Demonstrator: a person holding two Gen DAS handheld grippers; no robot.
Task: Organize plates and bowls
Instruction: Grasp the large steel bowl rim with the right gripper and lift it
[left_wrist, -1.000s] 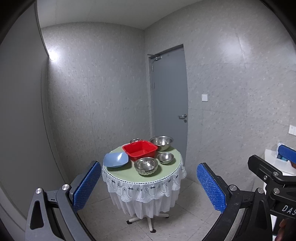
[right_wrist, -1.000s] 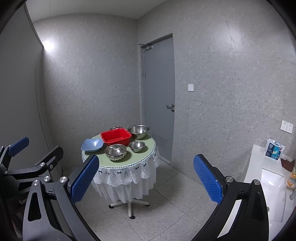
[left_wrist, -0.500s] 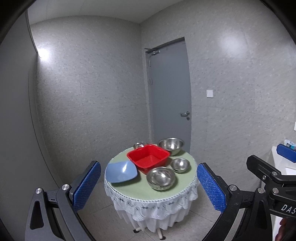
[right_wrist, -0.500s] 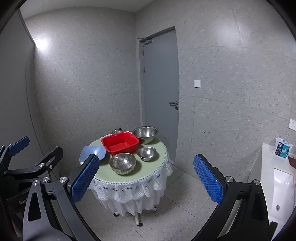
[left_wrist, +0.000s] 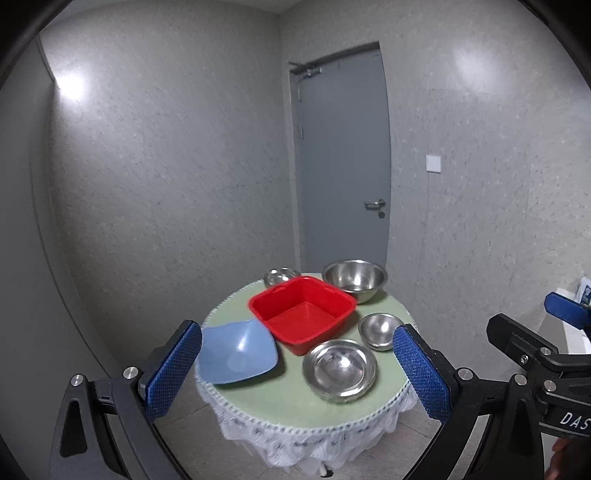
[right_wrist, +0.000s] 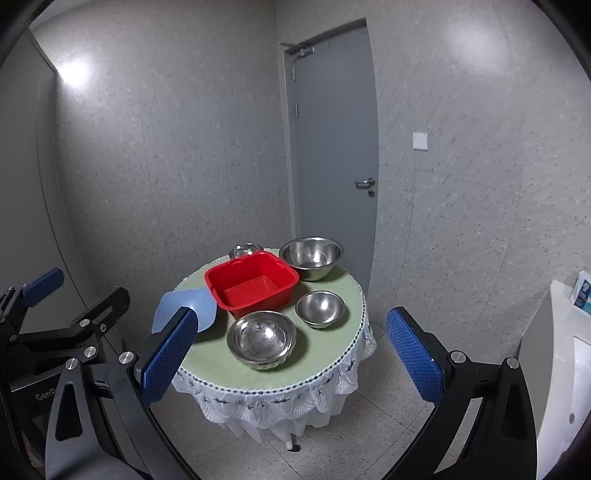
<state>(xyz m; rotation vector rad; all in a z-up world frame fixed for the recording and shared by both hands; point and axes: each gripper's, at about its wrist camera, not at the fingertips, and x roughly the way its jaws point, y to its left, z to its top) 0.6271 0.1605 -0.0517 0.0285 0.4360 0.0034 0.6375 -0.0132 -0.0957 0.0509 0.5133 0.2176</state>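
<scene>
A small round table (left_wrist: 258, 402) (right_wrist: 325, 369) with a green top and white lace skirt holds a red square basin (left_wrist: 303, 314) (right_wrist: 251, 284), a blue square plate (left_wrist: 236, 350) (right_wrist: 184, 302) at its left, and several steel bowls: a large one (left_wrist: 355, 278) (right_wrist: 311, 255) at the back, a small one (left_wrist: 380, 329) (right_wrist: 320, 308) at the right, a stacked one (left_wrist: 340, 369) (right_wrist: 261, 339) in front, another (left_wrist: 281, 277) (right_wrist: 245, 251) behind the basin. My left gripper (left_wrist: 297, 376) and right gripper (right_wrist: 288, 363) are open, empty, short of the table.
A grey door (left_wrist: 343, 158) (right_wrist: 332, 140) stands behind the table in the corner of grey walls. A white counter (right_wrist: 565, 350) with a blue-and-white packet (right_wrist: 581, 291) is at the right. The floor (right_wrist: 351, 435) is tiled.
Both grippers have moved closer to the table, which now looks larger and lower in both views. Both stay open and empty.
</scene>
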